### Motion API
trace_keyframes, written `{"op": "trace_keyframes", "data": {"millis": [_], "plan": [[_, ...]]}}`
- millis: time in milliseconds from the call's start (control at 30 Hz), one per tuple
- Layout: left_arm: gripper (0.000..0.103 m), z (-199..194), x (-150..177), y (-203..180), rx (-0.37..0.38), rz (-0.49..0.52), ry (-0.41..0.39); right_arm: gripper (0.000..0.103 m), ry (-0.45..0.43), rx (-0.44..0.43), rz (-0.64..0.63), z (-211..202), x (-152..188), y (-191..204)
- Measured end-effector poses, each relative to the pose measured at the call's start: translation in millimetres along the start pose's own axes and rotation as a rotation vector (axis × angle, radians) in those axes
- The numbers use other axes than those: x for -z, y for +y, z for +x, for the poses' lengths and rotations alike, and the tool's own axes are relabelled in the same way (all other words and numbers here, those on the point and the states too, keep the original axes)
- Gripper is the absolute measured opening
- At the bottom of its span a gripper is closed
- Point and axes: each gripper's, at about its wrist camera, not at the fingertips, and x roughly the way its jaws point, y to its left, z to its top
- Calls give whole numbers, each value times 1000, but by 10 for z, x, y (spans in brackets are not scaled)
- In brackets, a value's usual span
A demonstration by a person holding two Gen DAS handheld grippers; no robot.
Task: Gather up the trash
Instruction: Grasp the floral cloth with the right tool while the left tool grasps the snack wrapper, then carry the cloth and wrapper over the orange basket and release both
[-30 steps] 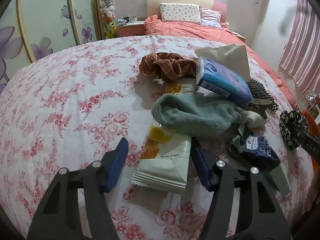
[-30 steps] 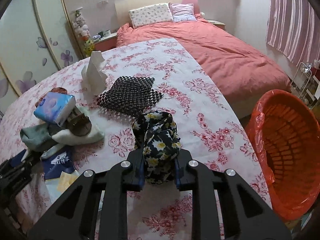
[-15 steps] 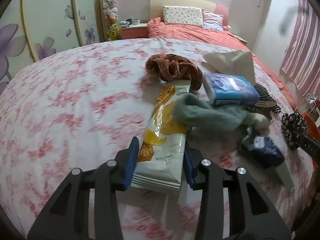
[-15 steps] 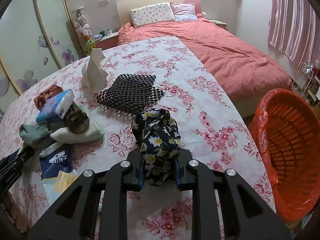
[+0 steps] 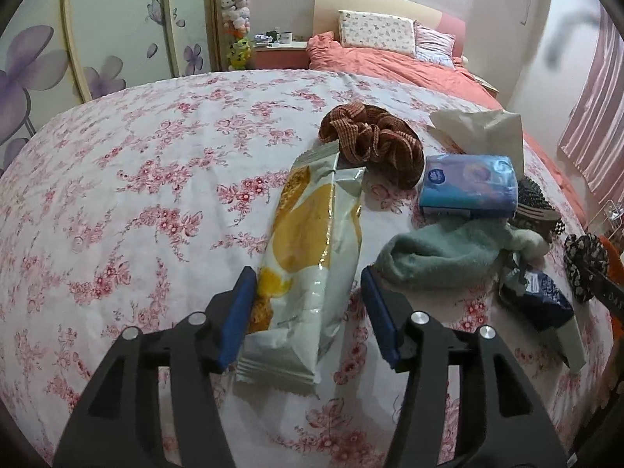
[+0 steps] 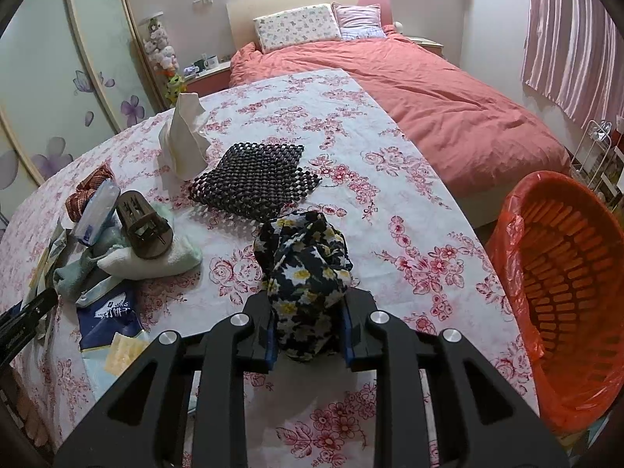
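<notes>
Floral bedspread (image 5: 117, 202) carries the clutter. Leftmost, the snack wrapper (image 5: 312, 257) lies freed from the pile, between the left gripper (image 5: 308, 312), whose jaws have just been opening and no longer pinch it. Further right, the right gripper (image 6: 310, 331) clamps a floral scrunchie (image 6: 306, 269), probably bound for the orange basket (image 6: 565, 284).

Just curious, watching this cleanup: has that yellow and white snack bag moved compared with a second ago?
Yes. The snack bag was half buried under the green towel; now it lies clear, left of the towel, between the left gripper, whose jaws just opened.
</notes>
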Motion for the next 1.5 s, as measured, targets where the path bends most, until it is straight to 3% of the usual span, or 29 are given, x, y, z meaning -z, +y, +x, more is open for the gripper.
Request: {"op": "trace_keyframes", "data": {"millis": [867,933,1000,1100,1300,1500], "plan": [[51,-36,18,95,41,-58,-13,25,-2,-35,28,-3,12,-56],[48,-42,23,104,39,-63,-15,25,-2,-40,33,-3,16,-57],[36,-50,28,113,44,-71,-18,23,-5,-41,35,-7,12,-71],[31,-62,26,111,48,-60,-18,19,-14,-37,3,-37,15,-44],[30,-179,49,90,60,-51,-37,19,-27,-80,28,-193,24,-92],[30,-585,25,-13,94,-44,-107,19,-79,-121,42,-514,-27,-128]]}}
